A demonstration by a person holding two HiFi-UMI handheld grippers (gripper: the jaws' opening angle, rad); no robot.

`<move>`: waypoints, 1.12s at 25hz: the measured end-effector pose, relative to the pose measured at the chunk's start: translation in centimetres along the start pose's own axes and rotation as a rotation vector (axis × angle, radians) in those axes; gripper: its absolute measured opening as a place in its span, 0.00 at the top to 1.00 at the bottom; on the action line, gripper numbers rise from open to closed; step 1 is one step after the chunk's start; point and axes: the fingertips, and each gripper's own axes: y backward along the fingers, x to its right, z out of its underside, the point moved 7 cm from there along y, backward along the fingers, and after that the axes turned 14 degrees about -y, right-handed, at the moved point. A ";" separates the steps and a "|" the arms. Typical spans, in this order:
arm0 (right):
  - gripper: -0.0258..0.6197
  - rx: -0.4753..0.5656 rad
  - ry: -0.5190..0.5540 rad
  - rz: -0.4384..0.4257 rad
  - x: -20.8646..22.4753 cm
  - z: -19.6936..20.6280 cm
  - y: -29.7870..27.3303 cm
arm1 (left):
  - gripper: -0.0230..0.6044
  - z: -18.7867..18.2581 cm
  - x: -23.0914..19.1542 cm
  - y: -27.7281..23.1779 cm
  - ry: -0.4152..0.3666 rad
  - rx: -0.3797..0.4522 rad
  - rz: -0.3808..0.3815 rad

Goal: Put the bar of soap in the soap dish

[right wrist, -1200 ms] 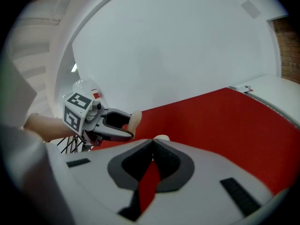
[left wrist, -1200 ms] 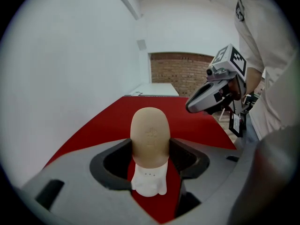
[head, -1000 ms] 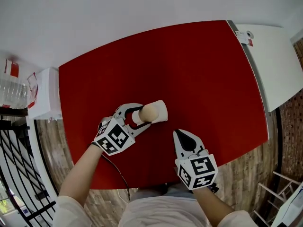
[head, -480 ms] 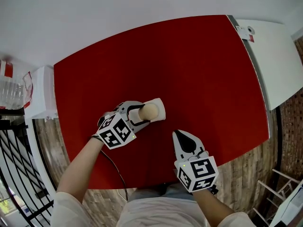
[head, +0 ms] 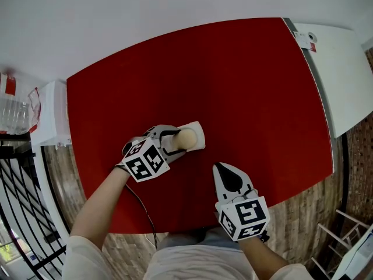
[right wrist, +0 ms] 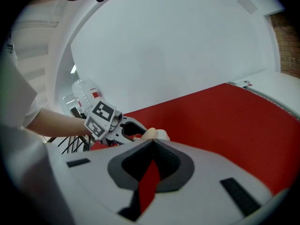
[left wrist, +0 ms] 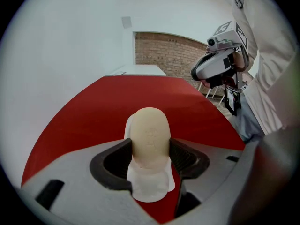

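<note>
A cream oval bar of soap [head: 185,137] [left wrist: 149,136] is clamped between the jaws of my left gripper [head: 177,141] [left wrist: 149,154], which is shut on it. The bar sits over a white soap dish [head: 196,134] [left wrist: 151,185] resting on the red table [head: 233,80]; whether the soap touches the dish I cannot tell. My right gripper [head: 226,168] [right wrist: 151,146] hovers near the table's front edge, to the right of the dish, jaws shut with nothing between them. In the right gripper view the left gripper [right wrist: 123,128], the soap [right wrist: 149,133] and the dish [right wrist: 162,134] show just past the jaw tips.
A white counter [head: 344,74] adjoins the table's right edge. At far left stand a white shelf [head: 51,115] and clear plastic bottles [head: 13,112], with black metal railing [head: 20,203] below. Wood floor [head: 303,209] shows in front of the table.
My left gripper has drawn slightly nearer and lower with the soap, which now lies over the dish. The right gripper has barely moved.
</note>
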 end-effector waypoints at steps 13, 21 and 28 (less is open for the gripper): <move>0.95 0.000 -0.013 -0.009 0.2 0.0 -0.2 | 0.55 1.0 -0.1 -0.7 0.033 -0.009 0.020; 0.95 0.000 -0.016 -0.015 0.0 0.0 -0.3 | 0.55 1.0 -0.4 -0.8 0.054 -0.048 0.061; 0.95 0.000 -0.019 -0.017 -0.1 0.1 -0.3 | 0.55 0.9 -0.4 -1.0 0.026 -0.070 0.078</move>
